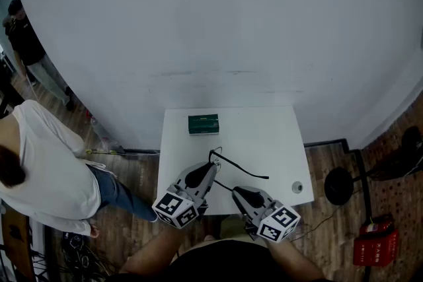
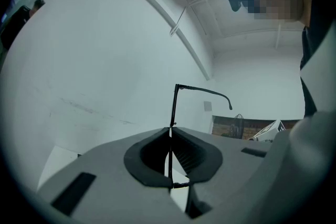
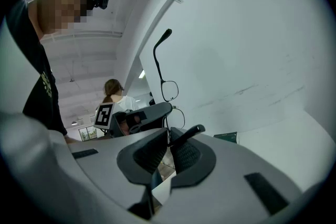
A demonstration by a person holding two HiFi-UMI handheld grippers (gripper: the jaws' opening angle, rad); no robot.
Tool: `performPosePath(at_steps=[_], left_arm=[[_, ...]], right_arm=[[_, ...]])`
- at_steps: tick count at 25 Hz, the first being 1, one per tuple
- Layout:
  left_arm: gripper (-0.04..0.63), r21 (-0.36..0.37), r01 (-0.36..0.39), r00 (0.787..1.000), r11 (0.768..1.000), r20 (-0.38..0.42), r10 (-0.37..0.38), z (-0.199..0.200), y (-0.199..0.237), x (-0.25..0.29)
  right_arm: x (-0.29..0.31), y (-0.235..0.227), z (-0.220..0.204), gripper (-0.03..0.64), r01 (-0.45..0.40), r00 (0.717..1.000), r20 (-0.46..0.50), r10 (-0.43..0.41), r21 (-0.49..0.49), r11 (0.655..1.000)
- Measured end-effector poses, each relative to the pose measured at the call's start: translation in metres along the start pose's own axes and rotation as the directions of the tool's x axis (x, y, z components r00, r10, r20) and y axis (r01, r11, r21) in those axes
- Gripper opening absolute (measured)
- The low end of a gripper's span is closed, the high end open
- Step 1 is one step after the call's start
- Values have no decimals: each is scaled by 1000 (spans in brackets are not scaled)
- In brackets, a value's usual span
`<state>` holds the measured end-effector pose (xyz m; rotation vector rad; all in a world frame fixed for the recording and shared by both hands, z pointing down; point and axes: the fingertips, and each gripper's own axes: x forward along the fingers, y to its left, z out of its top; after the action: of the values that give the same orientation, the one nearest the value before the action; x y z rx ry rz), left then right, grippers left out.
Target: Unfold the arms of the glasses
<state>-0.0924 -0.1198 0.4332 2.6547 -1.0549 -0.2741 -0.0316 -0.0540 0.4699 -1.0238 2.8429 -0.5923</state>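
Observation:
The black thin-framed glasses (image 1: pixel 239 170) hang above the white table (image 1: pixel 264 135), held between both grippers. My left gripper (image 1: pixel 213 165) is shut on the front frame (image 2: pixel 172 107), which stands on edge between its pads. One arm (image 2: pixel 206 91) sticks out unfolded to the right. My right gripper (image 1: pixel 236 192) is shut on the tip of the other arm (image 3: pixel 193 132), near the table's front edge. In the right gripper view the lenses (image 3: pixel 169 91) and the left gripper (image 3: pixel 142 115) are just ahead.
A green box (image 1: pixel 203 123) lies at the table's back edge and a small round object (image 1: pixel 297 187) near its right front corner. A person in white (image 1: pixel 46 168) is at the left. A black stand (image 1: pixel 340 185) and a red case (image 1: pixel 373 244) are on the floor at the right.

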Motion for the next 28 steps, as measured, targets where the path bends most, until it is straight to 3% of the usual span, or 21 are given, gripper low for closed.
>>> performPosePath(at_steps=[28], left_arm=[[20,-11,-10,1000,1000,4,10,-13,-24,-29]], right_arm=[[-29,20,-28,20,5,1000,-17,-4,49,999]])
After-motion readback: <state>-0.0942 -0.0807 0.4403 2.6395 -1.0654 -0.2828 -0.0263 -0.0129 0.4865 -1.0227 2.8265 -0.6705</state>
